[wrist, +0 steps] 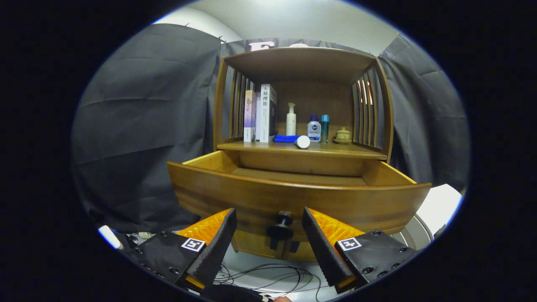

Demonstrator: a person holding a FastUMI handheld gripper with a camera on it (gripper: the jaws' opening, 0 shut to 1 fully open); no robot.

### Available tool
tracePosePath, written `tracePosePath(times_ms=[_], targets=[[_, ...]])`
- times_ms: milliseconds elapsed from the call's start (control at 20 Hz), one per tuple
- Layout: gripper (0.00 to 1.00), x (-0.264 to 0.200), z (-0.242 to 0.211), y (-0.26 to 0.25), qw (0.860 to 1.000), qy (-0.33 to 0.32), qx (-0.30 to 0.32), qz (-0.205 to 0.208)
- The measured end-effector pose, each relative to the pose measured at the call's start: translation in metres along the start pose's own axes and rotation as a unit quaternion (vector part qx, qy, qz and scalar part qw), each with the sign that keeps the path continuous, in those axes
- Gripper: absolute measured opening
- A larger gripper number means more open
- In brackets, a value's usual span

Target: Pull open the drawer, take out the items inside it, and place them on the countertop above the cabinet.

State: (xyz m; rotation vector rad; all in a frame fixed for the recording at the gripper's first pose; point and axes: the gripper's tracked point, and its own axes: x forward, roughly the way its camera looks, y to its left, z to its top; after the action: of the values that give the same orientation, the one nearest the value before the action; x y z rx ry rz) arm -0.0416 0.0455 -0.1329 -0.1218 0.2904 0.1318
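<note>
The drawer (293, 191) of a wooden cabinet (302, 75) stands pulled well out, its curved front facing the tool (268, 226), whose fingers are spread wide and hold nothing. The dark round knob (280, 226) sits between the fingers, touched by neither, a position that suggests the pull is done and the tool has let go.

From this low angle only the far part of the drawer's smooth wooden floor shows, and it looks bare; whether anything lies nearer the front, behind the tall front panel, cannot be told. The bench (361, 154) above the drawer already carries a row of things: two upright books (261, 113) against the slatted left side, a white pump bottle (291, 119), a small clear-bodied bottle (314, 129), a slim teal bottle (325, 127), a squat ceramic lidded pot (343, 135), and a blue tube (292, 139) with a white cap lying on its side at the front edge. The tube's lying pose and its spot nearest the drawer fit an item set down in reach, not stood in the row.

The cabinet is warm, glossy, fine-grained wood; the inner faces of the fingers are ribbed. Loose cables (268, 274) trail on the pale floor beneath.
</note>
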Motion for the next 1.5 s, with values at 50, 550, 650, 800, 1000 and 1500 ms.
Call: tracePosePath(times_ms=[50,550,650,800,1000,1500], targets=[[0.99,0.002,-0.006,0.001,1.0,0.001,-0.007,0.0],[1.0,0.04,-0.039,-0.02,0.997,0.04,0.007,-0.061],[1.0,0.043,-0.042,-0.027,0.996,0.046,0.02,-0.071],[0.95,0.046,-0.04,-0.027,0.996,0.039,0.005,-0.08],[0.96,0.051,-0.039,-0.031,0.995,0.037,0.01,-0.097],[0.97,0.073,-0.034,-0.042,0.993,0.024,0.002,-0.118]])
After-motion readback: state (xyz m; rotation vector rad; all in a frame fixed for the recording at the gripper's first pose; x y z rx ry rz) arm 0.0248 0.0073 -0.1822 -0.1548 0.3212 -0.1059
